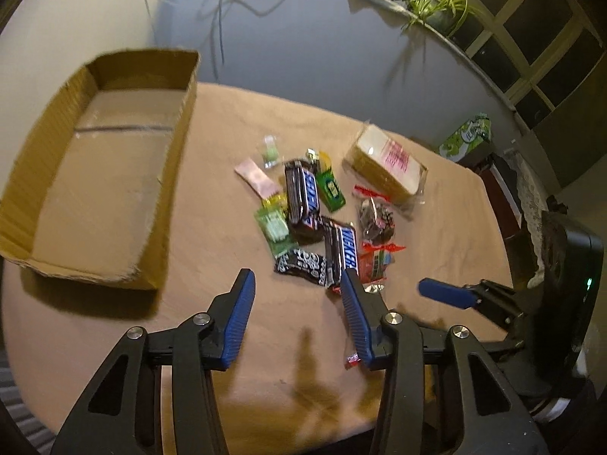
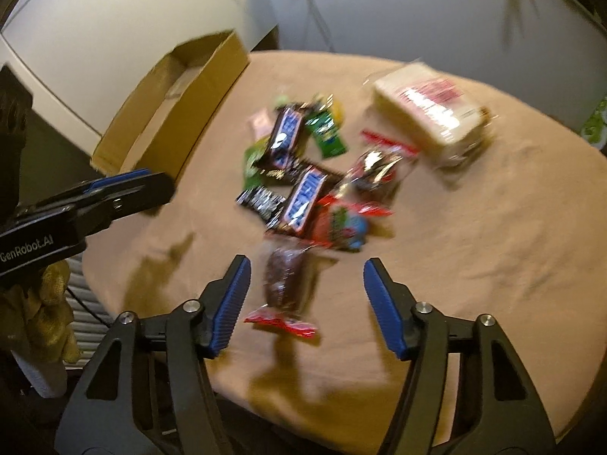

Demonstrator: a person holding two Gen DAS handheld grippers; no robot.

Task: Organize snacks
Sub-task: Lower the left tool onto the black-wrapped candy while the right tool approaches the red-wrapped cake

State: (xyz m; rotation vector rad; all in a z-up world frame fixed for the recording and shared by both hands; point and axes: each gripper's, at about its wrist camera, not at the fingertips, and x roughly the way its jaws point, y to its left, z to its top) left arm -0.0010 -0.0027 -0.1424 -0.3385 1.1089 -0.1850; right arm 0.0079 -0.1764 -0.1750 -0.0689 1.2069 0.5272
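Your cardboard box (image 1: 102, 174) sits at about ten o'clock in the left wrist view, open-topped, on the tan-covered table (image 1: 212, 250); nothing shows inside it. Your left gripper (image 1: 299, 292) hovers low over the cloth at six o'clock with its blue pads spread apart and nothing between them. Just past its right pad, toward twelve o'clock, lies the snack pile: two Snickers packs (image 1: 343, 252), a black patterned wrapper (image 1: 301, 265) touching the nearer pack, green packets (image 1: 274, 227) at the pile's left edge, and a dark candy bag with red ends (image 1: 375, 218) on its right. The clear-wrapped block of wafers (image 1: 387, 168) lies apart from the pile at about one o'clock.

In the right wrist view, which is blurred, your right gripper (image 2: 307, 284) is likewise wide open at six o'clock. A brown sweet in a clear wrapper with red ends (image 2: 286, 284) lies on the cloth between its two pads, nearer the left one; whether either pad touches it, you cannot tell. The pile lies beyond it at twelve o'clock, the box at ten.
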